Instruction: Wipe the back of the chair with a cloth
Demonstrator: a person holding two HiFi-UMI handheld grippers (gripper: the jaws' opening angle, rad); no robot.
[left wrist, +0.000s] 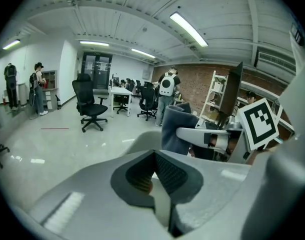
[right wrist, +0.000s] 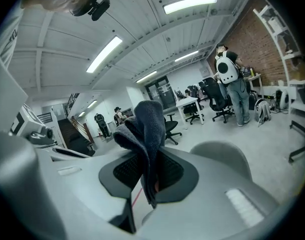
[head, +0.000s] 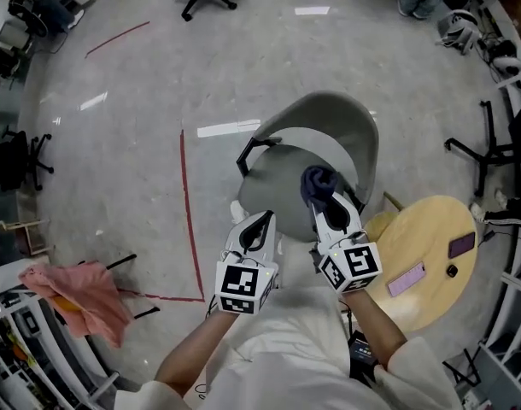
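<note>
Right gripper (right wrist: 148,176) pinches the dark cloth (right wrist: 145,129), clear in its own view; head view sets it over the chair (head: 329,122) seat; left gripper (left wrist: 153,176) closed, empty.

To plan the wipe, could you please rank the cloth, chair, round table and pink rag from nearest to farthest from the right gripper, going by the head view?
1. Cloth: clamped in the right gripper itself.
2. Chair: directly below and ahead.
3. Table: off to the right.
4. Pink rag: far lower left.
</note>
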